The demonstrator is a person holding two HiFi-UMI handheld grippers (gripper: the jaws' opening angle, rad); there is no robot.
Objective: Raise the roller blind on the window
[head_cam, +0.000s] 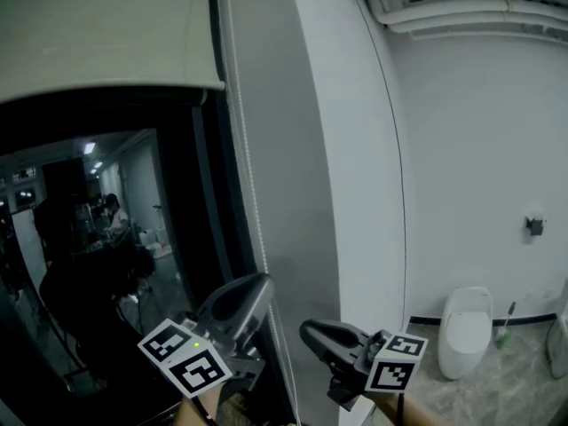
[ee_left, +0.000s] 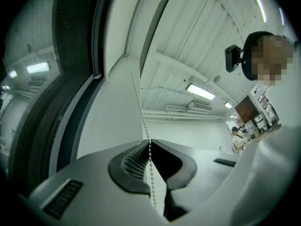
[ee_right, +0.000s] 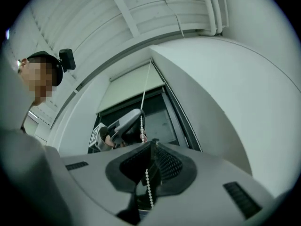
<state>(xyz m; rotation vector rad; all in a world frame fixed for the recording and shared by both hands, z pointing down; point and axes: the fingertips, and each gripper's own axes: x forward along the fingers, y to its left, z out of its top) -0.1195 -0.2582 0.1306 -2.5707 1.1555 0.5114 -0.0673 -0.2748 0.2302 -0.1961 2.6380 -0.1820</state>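
Note:
The pale roller blind [head_cam: 98, 34] covers only the top of the dark window [head_cam: 133, 238]; its bottom bar hangs high. A white bead chain [head_cam: 248, 185] runs down the window's right frame. My left gripper [head_cam: 264, 280] is shut on that chain, and in the left gripper view the beads [ee_left: 149, 147] pass between the closed pads and rise toward the ceiling. My right gripper [head_cam: 306, 329] sits just right of and below it. In the right gripper view its jaws [ee_right: 153, 144] meet at the tips with the chain [ee_right: 148, 187] between them, and the left gripper [ee_right: 124, 126] shows ahead under the blind [ee_right: 131, 88].
A grey-white pillar [head_cam: 346, 149] stands right beside the window frame. Against the back wall stand a white toilet [head_cam: 466, 331] and a green-handled brush [head_cam: 504, 325], with a small fixture [head_cam: 534, 224] on the wall above. Pipes [head_cam: 461, 11] run along the ceiling. The glass reflects a room with people.

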